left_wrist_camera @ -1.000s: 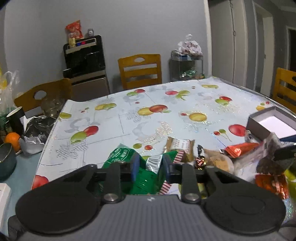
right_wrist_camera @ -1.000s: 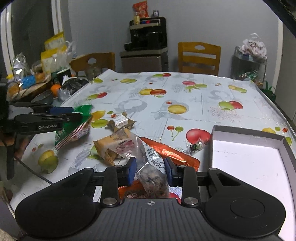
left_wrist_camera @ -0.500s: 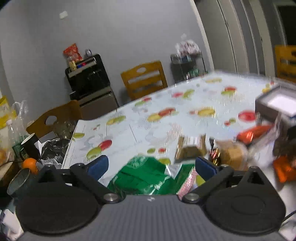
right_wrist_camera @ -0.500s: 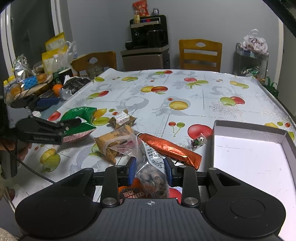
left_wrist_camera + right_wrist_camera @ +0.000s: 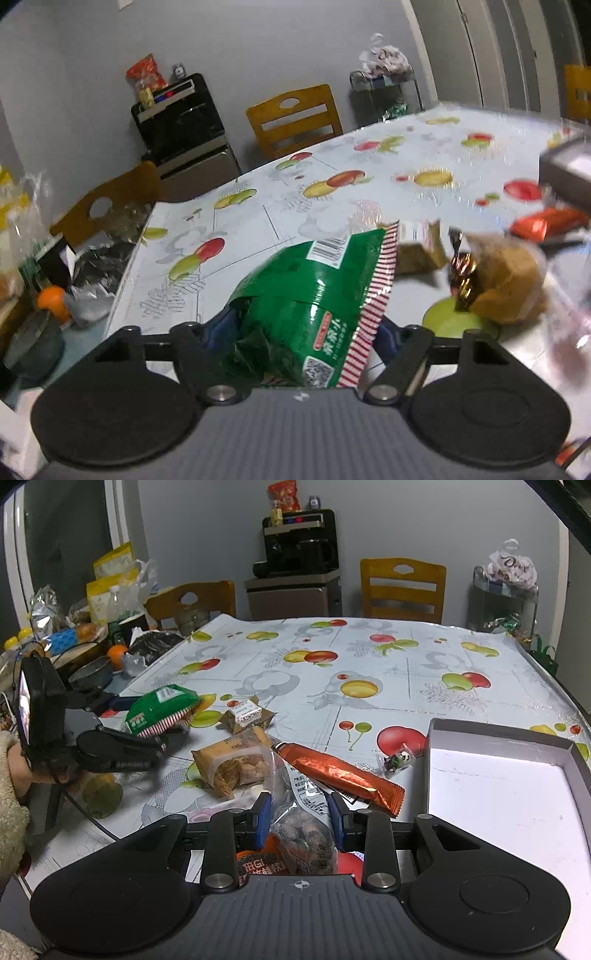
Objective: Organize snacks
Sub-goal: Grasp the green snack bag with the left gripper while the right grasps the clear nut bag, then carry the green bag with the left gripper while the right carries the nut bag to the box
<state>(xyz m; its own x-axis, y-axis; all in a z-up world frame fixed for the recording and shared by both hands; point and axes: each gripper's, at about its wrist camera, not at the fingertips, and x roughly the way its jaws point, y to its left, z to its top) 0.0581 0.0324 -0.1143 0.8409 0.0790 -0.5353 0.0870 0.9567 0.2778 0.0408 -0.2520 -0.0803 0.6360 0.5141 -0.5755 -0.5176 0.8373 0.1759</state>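
Note:
A green snack bag (image 5: 314,291) with a red-striped edge fills the gap of my left gripper (image 5: 304,330). Its jaws are closing and both blue pads touch the bag's sides. From the right wrist view, the left gripper (image 5: 147,720) straddles the same green bag (image 5: 162,705) at the table's left. My right gripper (image 5: 300,818) is shut on a clear bag of nuts (image 5: 303,830), near the table's front edge. An open white box (image 5: 502,794) lies to its right.
Loose on the fruit-print table (image 5: 369,657) are an orange foil bar (image 5: 343,775), a biscuit pack (image 5: 232,764), a small brown pack (image 5: 247,714) and a panda sweet (image 5: 397,760). Bowls, an orange (image 5: 117,653) and bags crowd the left side. Wooden chairs (image 5: 402,587) stand behind.
My left gripper let go of the green bag's end, opened wide, sank and rolled, and now narrows around the bag's wider body. The right gripper has not moved.

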